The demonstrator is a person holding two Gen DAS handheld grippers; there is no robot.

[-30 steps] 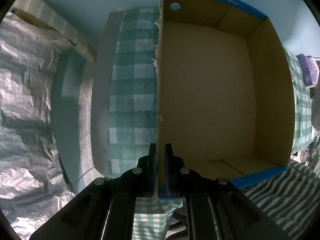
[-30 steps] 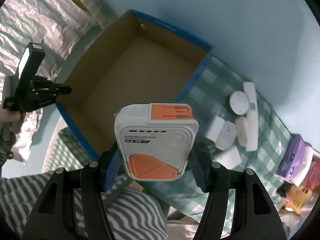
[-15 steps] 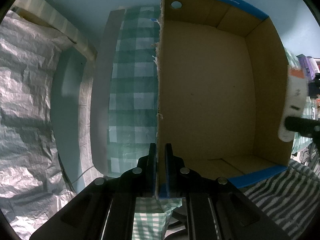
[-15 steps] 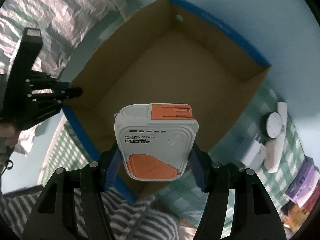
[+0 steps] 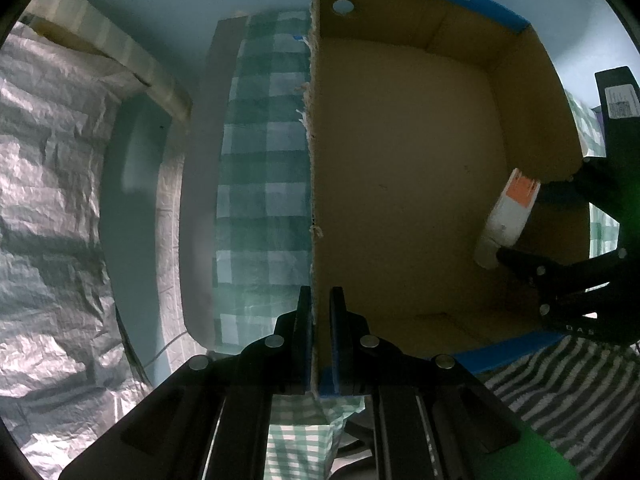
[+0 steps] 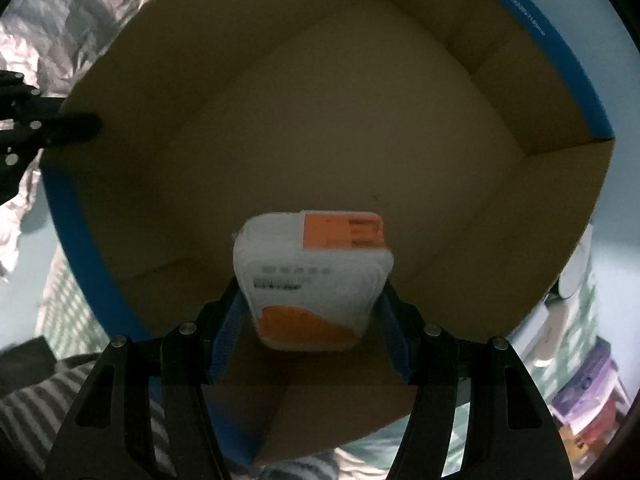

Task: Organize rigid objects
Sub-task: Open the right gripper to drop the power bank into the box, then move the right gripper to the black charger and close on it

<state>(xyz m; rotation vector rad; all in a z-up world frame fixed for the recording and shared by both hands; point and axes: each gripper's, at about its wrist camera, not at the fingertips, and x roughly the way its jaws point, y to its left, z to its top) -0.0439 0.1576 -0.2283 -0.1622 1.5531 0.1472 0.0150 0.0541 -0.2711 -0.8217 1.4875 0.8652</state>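
Right gripper [image 6: 312,316] clamps smooth blocky, seemingly plastic power bank [image 6: 314,276] inside cardboard box [image 6: 540,184].

The box [image 5: 400,184] I pinch is matt brown cardboard, its torn wall edge rough and fibrous, its rim bound in smooth blue tape. My left gripper [image 5: 319,320] is matt black plastic with small shiny metal studs; my right gripper [image 6: 310,320] looks the same, with blue pads. The power bank [image 6: 312,276] it carries is smooth white and orange plastic. Under the box lies a woven checked cloth [image 5: 260,168]. Beside it hangs crinkled, shiny foil [image 5: 48,200].
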